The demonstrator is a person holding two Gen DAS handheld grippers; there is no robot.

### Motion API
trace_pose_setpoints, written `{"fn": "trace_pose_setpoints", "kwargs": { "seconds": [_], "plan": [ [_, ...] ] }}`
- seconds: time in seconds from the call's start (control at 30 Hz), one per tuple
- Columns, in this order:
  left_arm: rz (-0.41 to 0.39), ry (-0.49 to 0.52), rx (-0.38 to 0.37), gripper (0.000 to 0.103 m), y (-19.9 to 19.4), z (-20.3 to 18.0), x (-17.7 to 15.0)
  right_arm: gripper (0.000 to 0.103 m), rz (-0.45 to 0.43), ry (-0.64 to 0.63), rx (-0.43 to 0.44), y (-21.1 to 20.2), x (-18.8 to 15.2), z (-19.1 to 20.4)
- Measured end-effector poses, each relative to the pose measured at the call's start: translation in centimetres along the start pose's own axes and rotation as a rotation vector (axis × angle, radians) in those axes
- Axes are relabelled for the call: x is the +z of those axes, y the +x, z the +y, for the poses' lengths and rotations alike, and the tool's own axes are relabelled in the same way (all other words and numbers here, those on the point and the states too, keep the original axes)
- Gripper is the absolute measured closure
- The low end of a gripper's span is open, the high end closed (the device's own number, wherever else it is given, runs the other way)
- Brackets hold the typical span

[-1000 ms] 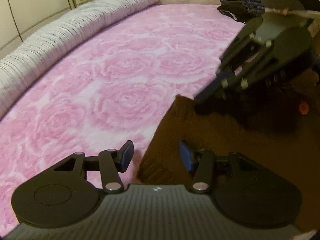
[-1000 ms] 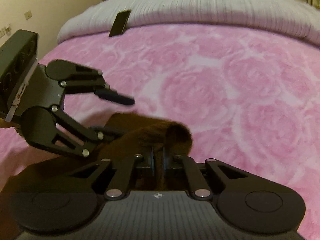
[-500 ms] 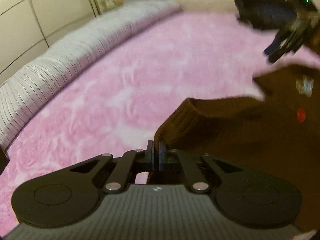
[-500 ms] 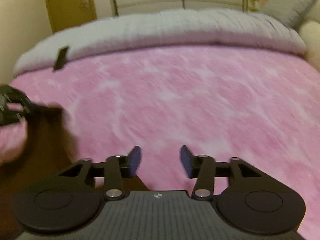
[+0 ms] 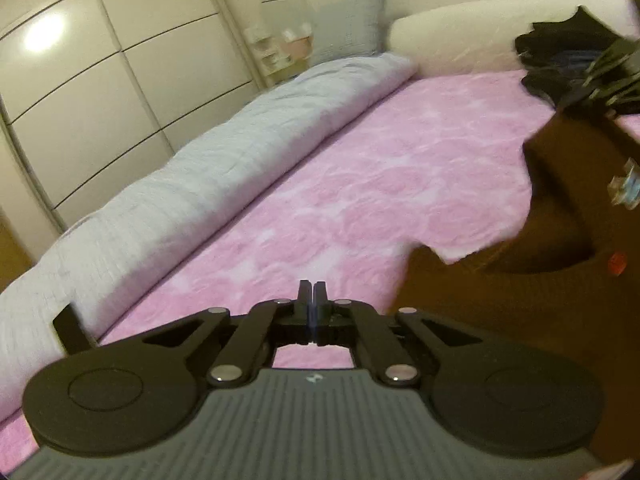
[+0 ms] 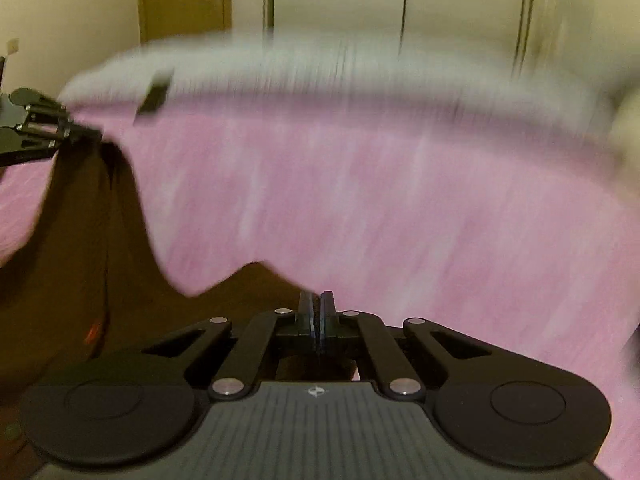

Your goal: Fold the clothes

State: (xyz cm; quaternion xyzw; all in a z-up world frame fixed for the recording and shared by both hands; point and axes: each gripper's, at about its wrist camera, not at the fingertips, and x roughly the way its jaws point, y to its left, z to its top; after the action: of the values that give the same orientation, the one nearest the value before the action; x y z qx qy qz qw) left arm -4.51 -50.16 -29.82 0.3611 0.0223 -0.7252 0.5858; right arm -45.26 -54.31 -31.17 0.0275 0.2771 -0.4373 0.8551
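Note:
A dark brown knitted garment [image 5: 540, 300] hangs lifted above the pink bed, stretched between both grippers. My left gripper [image 5: 312, 292] is shut; in the right wrist view the garment [image 6: 80, 240] hangs from the left gripper's tips [image 6: 92, 136]. My right gripper [image 6: 316, 304] is shut, with dark fabric pinched between its blue pads. In the left wrist view the right gripper [image 5: 592, 80] shows blurred at the top right, holding up the garment's far corner. An orange tag [image 5: 616, 264] sits on the fabric.
A pink rose-patterned blanket [image 5: 360, 200] covers the bed. A rolled grey quilt [image 5: 200, 200] lines its far side, with a small black object [image 6: 154, 98] against it. Dark clothes [image 5: 560, 52] are piled by the cream headboard. White wardrobe doors [image 5: 80, 100] stand beyond.
The left gripper went from open to shut at the garment's edge and rose. The right gripper let go, opened, moved right, and shut on the garment again. The garment now hangs off the bed.

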Motion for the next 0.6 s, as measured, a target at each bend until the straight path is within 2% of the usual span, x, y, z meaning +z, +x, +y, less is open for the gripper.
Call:
{"fn": "trace_pose_setpoints", "kwargs": {
  "seconds": [0.03, 0.07, 0.1, 0.17, 0.27, 0.33, 0.4, 0.47, 0.6],
  "plan": [
    [0.044, 0.006, -0.013, 0.103, 0.7, 0.0, -0.5, 0.102, -0.064, -0.059, -0.035, -0.8, 0.3, 0.9],
    [0.079, 0.010, -0.027, 0.103, 1.2, -0.2, -1.0, 0.101, -0.081, -0.090, -0.030, -1.0, 0.1, 1.7],
    [0.109, 0.012, -0.041, 0.103, 1.8, -0.4, -1.6, 0.101, -0.054, -0.116, -0.005, -0.5, -0.5, 2.4],
    [0.152, 0.009, -0.068, 0.103, 2.5, -0.8, -2.6, 0.092, 0.045, -0.160, 0.053, 0.9, -2.0, 3.5],
    [0.154, -0.003, -0.104, 0.103, 2.5, -1.3, -3.0, 0.085, 0.124, -0.050, 0.086, 1.7, -3.7, 2.6],
    [0.152, 0.013, -0.137, 0.100, 2.7, -2.0, -2.8, 0.059, 0.103, 0.119, 0.066, 1.3, -4.2, 0.3],
    [0.158, 0.050, -0.155, 0.098, 3.3, -3.0, -2.4, 0.057, 0.105, 0.255, 0.034, 1.2, -5.0, -2.4],
    [0.162, 0.076, -0.163, 0.097, 4.1, -3.9, -2.1, 0.055, 0.144, 0.327, 0.001, 1.9, -5.8, -4.4],
    [0.182, 0.072, -0.166, 0.067, 6.4, -4.2, -2.1, 0.055, 0.182, 0.377, 0.036, 4.4, -6.1, -6.1]
  ]
}}
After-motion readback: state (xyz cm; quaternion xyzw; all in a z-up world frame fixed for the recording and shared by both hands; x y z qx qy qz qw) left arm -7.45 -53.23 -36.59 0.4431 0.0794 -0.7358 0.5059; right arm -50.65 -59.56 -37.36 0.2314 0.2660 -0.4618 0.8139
